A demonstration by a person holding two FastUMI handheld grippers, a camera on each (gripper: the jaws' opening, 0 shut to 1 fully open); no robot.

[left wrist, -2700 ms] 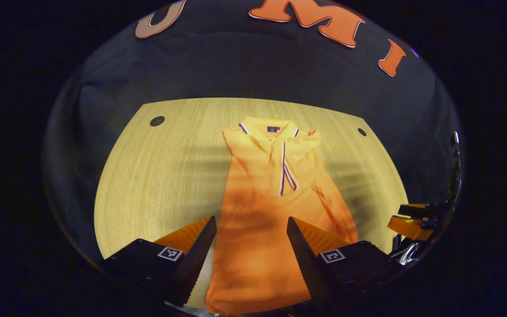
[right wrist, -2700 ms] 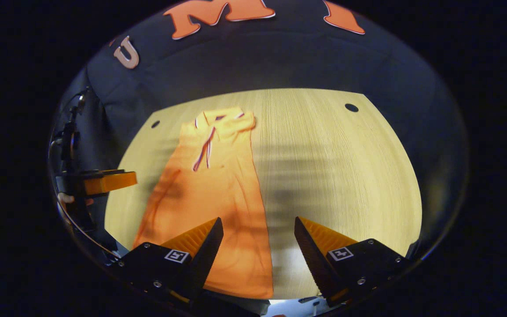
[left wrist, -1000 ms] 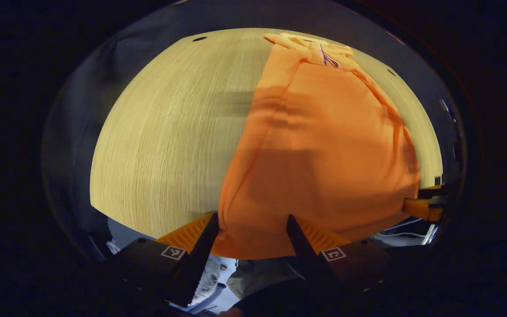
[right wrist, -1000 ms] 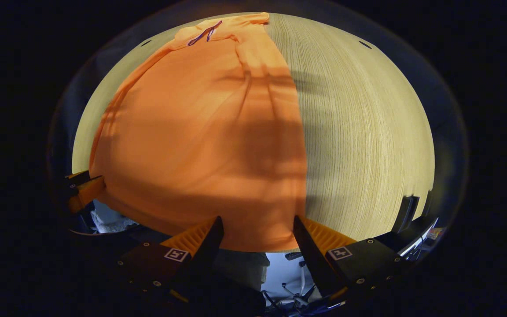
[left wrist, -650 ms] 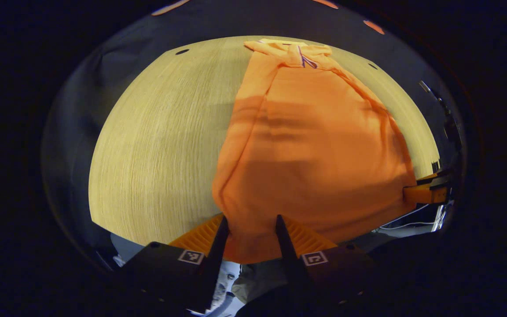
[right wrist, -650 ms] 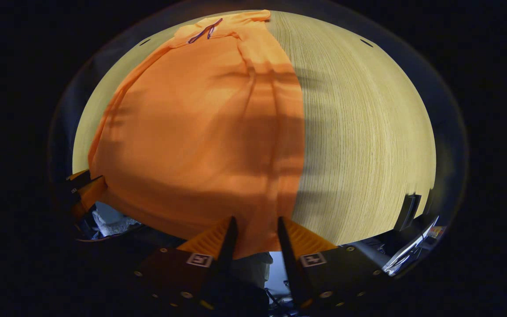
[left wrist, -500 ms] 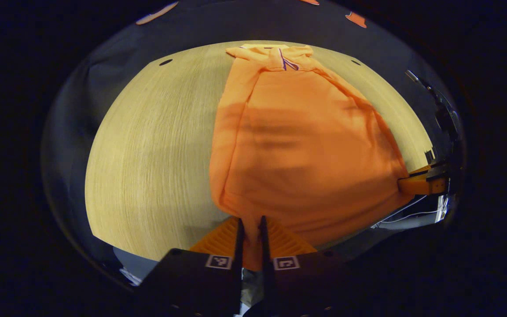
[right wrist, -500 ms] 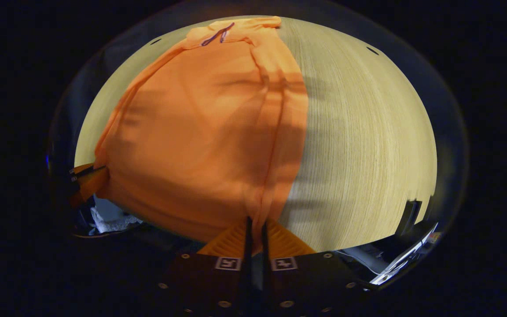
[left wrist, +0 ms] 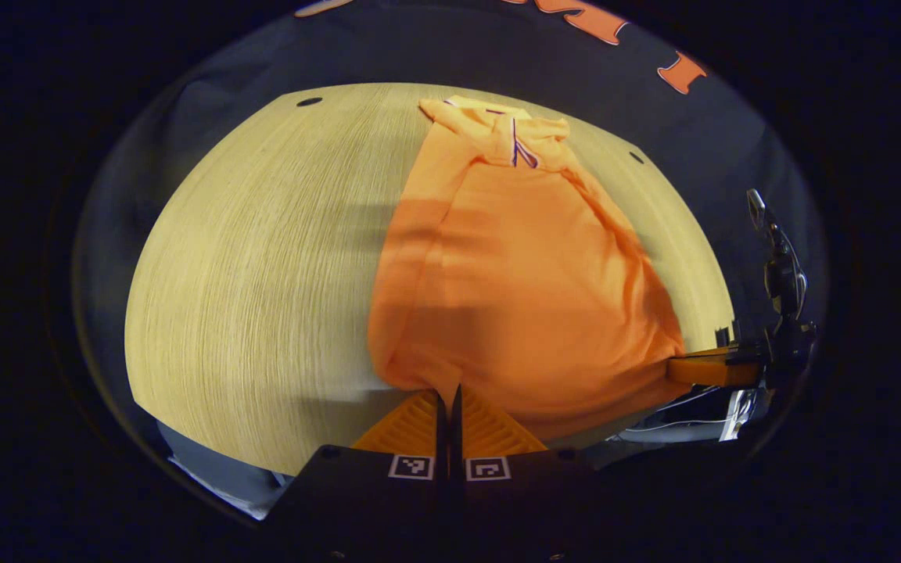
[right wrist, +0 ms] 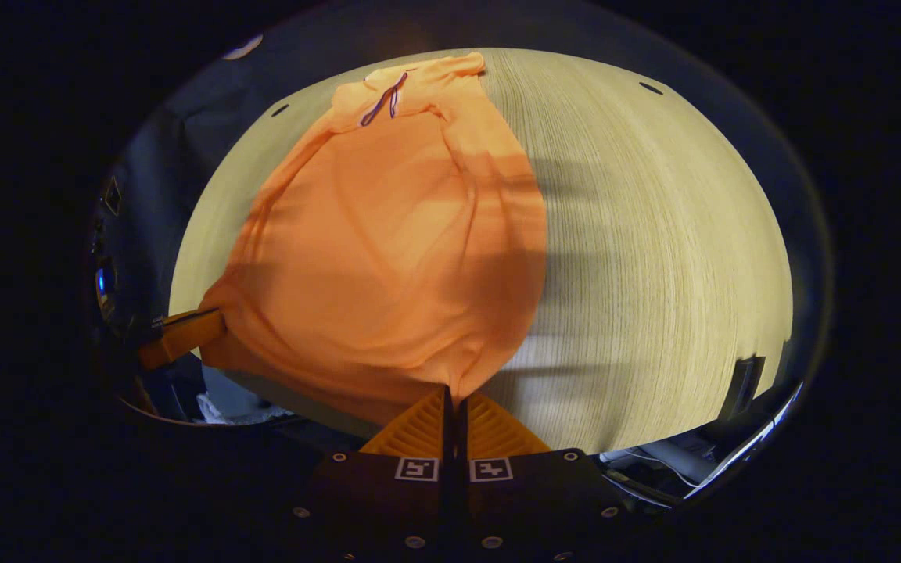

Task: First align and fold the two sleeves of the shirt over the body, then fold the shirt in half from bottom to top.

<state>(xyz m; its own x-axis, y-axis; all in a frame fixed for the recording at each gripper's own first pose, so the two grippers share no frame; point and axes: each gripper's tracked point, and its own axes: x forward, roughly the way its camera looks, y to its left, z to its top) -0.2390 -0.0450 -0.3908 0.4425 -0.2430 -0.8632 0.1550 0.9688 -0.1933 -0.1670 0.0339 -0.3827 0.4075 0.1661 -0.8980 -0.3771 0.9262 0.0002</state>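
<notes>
Pale wood-grain tabletop (left wrist: 263, 258) spreads out in front of a black cloth wall, with small dark round holes (left wrist: 310, 102) near its far corners. An orange polo shirt (left wrist: 513, 281) lies lengthwise on the tabletop, its collar (left wrist: 489, 113) at the far end beside the wall and its hem at the near edge; a striped placket (left wrist: 517, 148) runs down from the collar. Both sleeves are already folded in over the body, leaving a long, narrow shape that widens toward the hem. In the left gripper view, the left gripper (left wrist: 444, 399) has its fingers pressed together on the hem's left corner, the fabric puckered and drawn up into the pinch. In the same view the right gripper (left wrist: 681, 369) shows at the shirt's other hem corner, its tip touching the cloth. In the right gripper view, the right gripper (right wrist: 454, 397) likewise has its fingers clamped on the hem's right corner of the polo shirt (right wrist: 396, 234), cloth gathered to a point between them, while the left gripper (right wrist: 212, 322) meets the opposite corner. Between the two corners the hem hangs in a shallow curve at the tabletop's (right wrist: 654, 234) near edge.
</notes>
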